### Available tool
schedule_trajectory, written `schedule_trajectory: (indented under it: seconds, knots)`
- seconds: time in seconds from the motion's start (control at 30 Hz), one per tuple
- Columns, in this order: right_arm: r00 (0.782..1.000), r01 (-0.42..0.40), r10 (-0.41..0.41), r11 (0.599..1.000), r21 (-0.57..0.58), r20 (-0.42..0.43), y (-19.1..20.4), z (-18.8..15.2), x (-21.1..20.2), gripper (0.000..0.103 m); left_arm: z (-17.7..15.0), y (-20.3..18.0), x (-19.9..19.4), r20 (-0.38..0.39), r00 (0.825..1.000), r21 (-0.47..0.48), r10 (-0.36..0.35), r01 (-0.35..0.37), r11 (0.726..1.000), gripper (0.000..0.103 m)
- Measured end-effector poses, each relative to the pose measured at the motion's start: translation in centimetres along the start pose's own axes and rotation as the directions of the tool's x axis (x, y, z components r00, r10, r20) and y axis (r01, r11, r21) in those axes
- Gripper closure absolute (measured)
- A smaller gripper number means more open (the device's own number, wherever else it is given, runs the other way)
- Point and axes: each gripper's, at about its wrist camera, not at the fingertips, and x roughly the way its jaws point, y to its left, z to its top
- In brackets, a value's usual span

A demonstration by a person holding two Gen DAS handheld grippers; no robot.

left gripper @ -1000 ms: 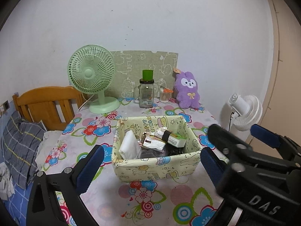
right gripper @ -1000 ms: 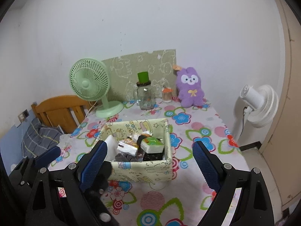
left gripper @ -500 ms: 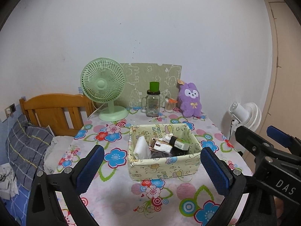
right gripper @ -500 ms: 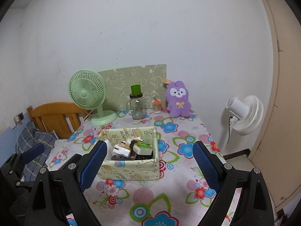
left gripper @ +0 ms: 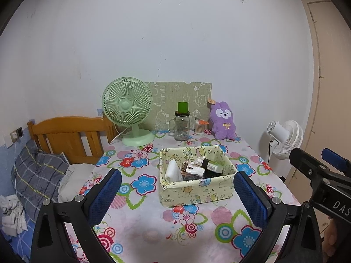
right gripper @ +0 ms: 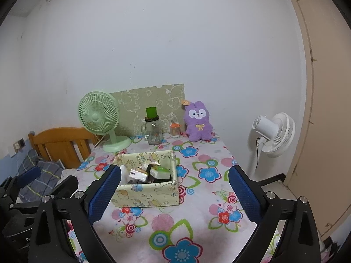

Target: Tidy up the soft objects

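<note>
Left wrist view: my left gripper (left gripper: 175, 197) hangs nearest the lens, its blue pads wide apart with nothing between them, only bare flowered tablecloth (left gripper: 153, 230) below. At 3 o'clock the right gripper (left gripper: 318, 164) shows side-on. In the right wrist view the right gripper (right gripper: 174, 194) is empty too, and its jaws are opening.

Beyond the pads, at centre, sits the pale yellow printed fabric storage box (left gripper: 197, 192), upright on the cloth. Inside lie a folded white cloth (left gripper: 173, 171) at its 9 o'clock side and a pile of wrapped packets (left gripper: 197, 166) towards 2 o'clock. The box's long axis runs 9 to 3 in this view, its open mouth facing up.

Further back, at 1 o'clock against the wall, the purple plush rabbit (left gripper: 222, 122) sits upright, facing me, long axis vertical.

My judgement: both hands stand clear and loaded items look settled, so this is between placements or near the finish. If the rabbit belongs in the box, the next move calls for a long reach over the box, clear of the glass jar with green lid (left gripper: 182, 125).
</note>
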Motion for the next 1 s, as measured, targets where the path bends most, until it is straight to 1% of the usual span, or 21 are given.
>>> schedule_trajectory:
  seconds: [0.43, 0.63, 0.77, 1.0]
  knots:
    - [1.0, -0.002, 0.002, 1.0, -0.006, 0.017, 0.4, -0.4, -1.4, 0.002, -0.3, 0.5, -1.1, 0.02, 1.0, -0.02, -0.009, 0.009, 1.0, 0.0]
    - [1.0, -0.015, 0.015, 1.0, 0.001, 0.018, 0.2, -0.3, -1.5, 0.002, -0.3, 0.2, -1.3, 0.021, 1.0, -0.017, 0.014, -0.013, 1.0, 0.0]
    - [1.0, -0.018, 0.018, 1.0, -0.006, 0.014, -0.1, -0.2, -1.5, 0.002, -0.3, 0.0, -1.5, 0.027, 1.0, -0.031, 0.001, -0.001, 1.0, 0.0]
    - [1.0, -0.013, 0.014, 1.0, -0.008, 0.027, -0.6, -0.1, -1.8, 0.002, -0.2, -0.7, -1.4, 0.03, 1.0, -0.021, -0.002, 0.003, 1.0, 0.0]
